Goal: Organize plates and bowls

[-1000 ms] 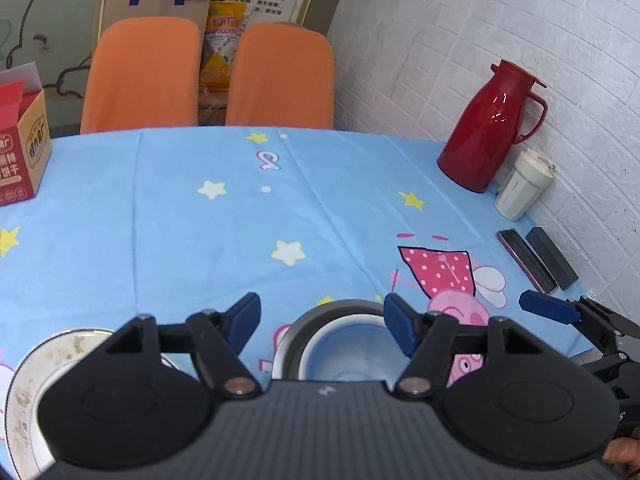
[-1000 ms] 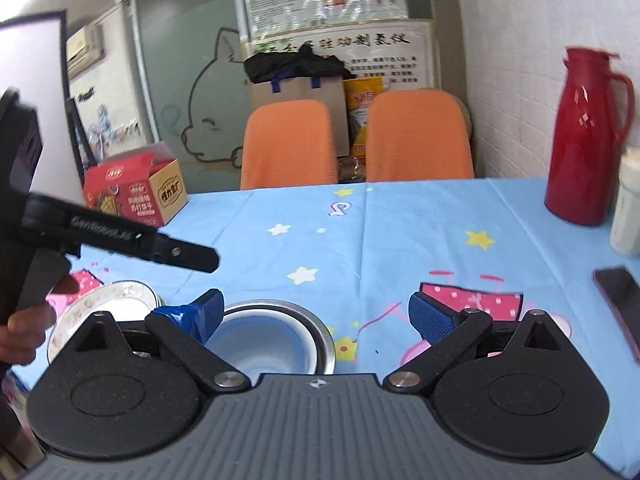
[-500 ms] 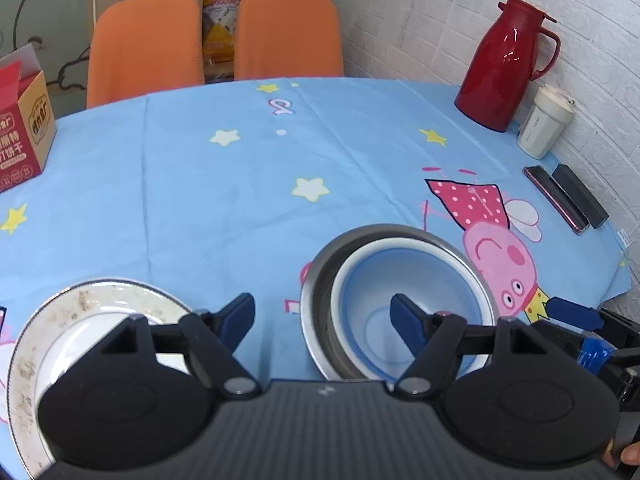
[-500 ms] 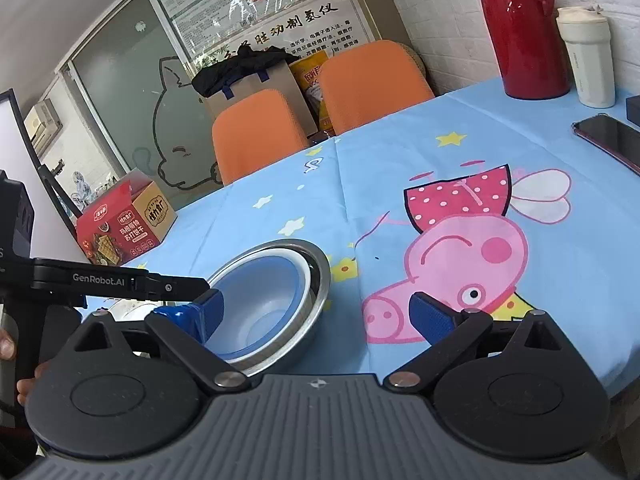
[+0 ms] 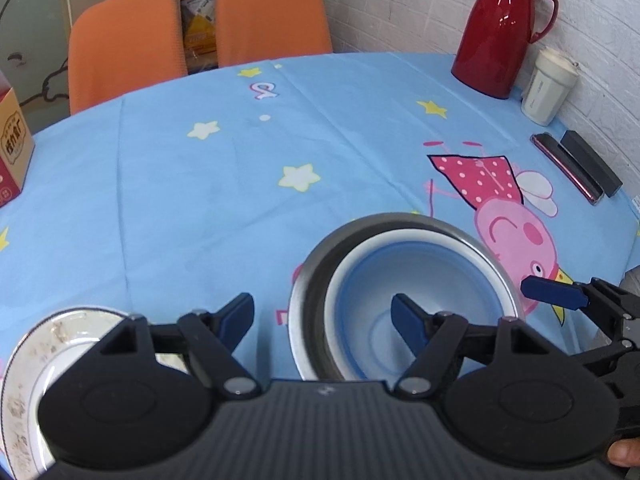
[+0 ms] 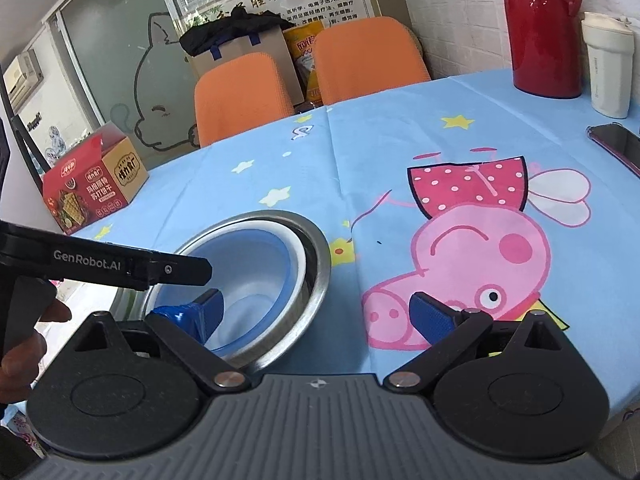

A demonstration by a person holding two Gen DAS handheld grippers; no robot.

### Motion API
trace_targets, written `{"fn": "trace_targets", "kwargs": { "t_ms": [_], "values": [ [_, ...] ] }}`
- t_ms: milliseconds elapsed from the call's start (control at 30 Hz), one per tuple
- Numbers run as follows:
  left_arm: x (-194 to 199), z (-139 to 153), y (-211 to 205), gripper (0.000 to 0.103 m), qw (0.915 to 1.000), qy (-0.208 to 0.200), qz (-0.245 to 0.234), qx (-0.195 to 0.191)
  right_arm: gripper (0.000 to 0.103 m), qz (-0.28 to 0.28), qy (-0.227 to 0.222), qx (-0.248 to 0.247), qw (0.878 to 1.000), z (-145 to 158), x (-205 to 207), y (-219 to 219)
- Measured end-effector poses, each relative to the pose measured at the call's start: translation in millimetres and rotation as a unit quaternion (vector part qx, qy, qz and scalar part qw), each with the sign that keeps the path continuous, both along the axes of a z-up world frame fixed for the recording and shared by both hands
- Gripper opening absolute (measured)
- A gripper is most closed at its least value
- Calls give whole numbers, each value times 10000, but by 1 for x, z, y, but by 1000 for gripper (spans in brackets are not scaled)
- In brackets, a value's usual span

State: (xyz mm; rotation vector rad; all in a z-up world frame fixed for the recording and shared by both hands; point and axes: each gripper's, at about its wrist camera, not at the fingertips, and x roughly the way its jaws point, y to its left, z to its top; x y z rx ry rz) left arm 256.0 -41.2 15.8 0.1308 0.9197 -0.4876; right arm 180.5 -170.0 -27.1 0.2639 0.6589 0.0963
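Observation:
A blue bowl with a white rim sits nested inside a steel bowl near the table's front edge; both also show in the right wrist view, the blue bowl and the steel bowl. A dirty white plate lies at the front left, partly hidden by my left gripper. My left gripper is open and empty, above the steel bowl's left rim. My right gripper is open and empty, astride the steel bowl's right rim, its left finger inside the blue bowl.
A red thermos, a white cup and two phones stand at the right by the brick wall. A red snack box sits at the left. Two orange chairs stand behind the table.
Both grippers have risen and tilted down over the nested bowls, so the bowls show more fully. The right gripper has moved closer to the bowl rim. Both stay open.

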Motion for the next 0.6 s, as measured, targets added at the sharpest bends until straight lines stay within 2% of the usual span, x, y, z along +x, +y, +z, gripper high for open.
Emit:
{"fn": "trace_targets", "kwargs": {
  "t_ms": [167, 333, 467, 600],
  "values": [
    [12, -9, -5, 74, 9998, 137, -94, 94, 87, 0, 143, -119, 9998, -11, 9, 7],
    [20, -18, -10, 74, 9994, 278, -135, 181, 88, -93, 99, -303, 9994, -13, 10, 14],
    [24, -22, -12, 76, 9989, 360, -223, 198, 90, -219, -53, -181, 9996, -16, 6, 14],
    [26, -23, -17, 76, 9985, 412, -304, 192, 90, -163, 184, -495, 9985, -13, 12, 23]
  ]
}}
